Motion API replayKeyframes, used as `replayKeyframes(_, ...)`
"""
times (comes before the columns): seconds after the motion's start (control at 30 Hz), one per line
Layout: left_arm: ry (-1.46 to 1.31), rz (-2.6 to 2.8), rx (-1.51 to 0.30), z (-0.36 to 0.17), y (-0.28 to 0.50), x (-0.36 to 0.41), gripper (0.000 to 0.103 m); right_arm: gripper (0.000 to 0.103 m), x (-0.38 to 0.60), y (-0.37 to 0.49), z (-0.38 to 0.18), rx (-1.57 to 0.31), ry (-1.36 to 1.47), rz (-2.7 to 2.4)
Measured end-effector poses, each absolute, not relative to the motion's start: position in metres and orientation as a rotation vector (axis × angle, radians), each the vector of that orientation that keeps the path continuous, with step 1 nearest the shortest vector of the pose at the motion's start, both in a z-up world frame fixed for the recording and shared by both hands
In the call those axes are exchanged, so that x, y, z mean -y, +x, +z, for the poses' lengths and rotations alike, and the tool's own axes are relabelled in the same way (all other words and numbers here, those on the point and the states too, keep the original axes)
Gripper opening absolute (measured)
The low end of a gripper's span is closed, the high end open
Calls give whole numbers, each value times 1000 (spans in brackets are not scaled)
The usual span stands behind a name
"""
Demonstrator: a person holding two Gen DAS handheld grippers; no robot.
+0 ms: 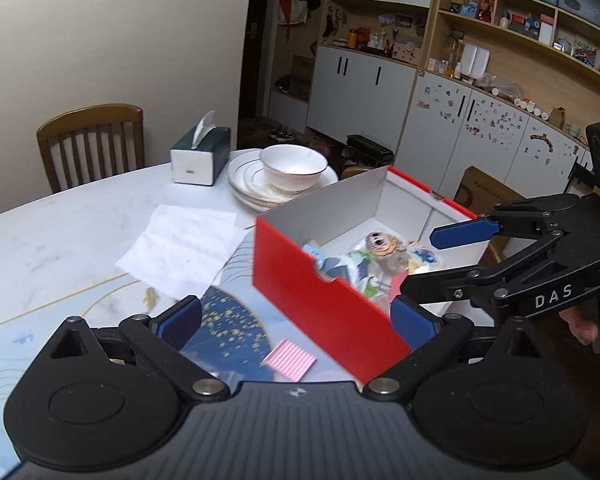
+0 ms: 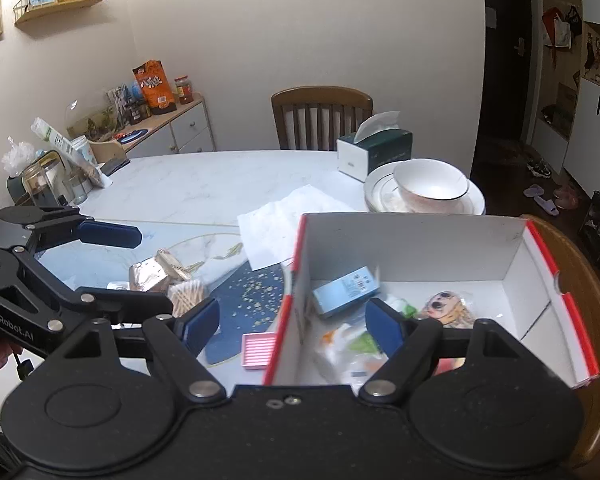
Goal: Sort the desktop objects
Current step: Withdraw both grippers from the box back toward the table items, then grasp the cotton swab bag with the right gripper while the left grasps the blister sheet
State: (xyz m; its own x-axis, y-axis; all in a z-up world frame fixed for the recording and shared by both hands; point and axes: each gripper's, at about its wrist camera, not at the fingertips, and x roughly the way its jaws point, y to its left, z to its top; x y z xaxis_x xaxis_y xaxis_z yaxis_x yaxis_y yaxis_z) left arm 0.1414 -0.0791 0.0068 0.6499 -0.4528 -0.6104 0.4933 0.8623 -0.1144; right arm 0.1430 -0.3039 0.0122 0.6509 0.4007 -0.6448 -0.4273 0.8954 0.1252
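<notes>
A red box with a white inside (image 1: 320,300) (image 2: 420,240) stands on the table's near right. In it lie a light blue carton (image 2: 346,290), a cartoon-face sticker pack (image 2: 446,308) (image 1: 384,246) and plastic packets. My left gripper (image 1: 296,320) is open and empty, straddling the box's red wall; it also shows in the right wrist view (image 2: 140,276). My right gripper (image 2: 296,326) is open and empty above the box's left wall; it shows in the left wrist view (image 1: 424,264) over the box. A pink ridged pad (image 1: 289,360) (image 2: 259,350) lies beside the box.
A foil packet (image 2: 150,276) and a toothpick box (image 2: 188,296) lie left of the box. White paper (image 1: 184,248), stacked plates with a bowl (image 1: 292,168) (image 2: 432,188), a tissue box (image 1: 200,156) and a wooden chair (image 1: 92,140) stand behind. Jars (image 2: 44,184) crowd the table's far left.
</notes>
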Motion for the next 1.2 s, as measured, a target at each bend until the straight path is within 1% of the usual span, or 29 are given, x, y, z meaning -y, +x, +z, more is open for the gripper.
replayKeyframes(0.3,72,-479,-700,-9,130,30,101,80,269,137,7,-730,-33,468)
replayKeyframes(0.67,66,-398,-776,-41,131,-28,101,80,226,136,-6,-755,-47,452)
replayKeyframes(0.93,73,-312,-817,-66,139,-50,101,80,193,147,-24,-791,-86,461)
replayKeyframes(1.2,73,-280,-883,-94,146,-53,101,80,166,163,-48,-827,-118,466)
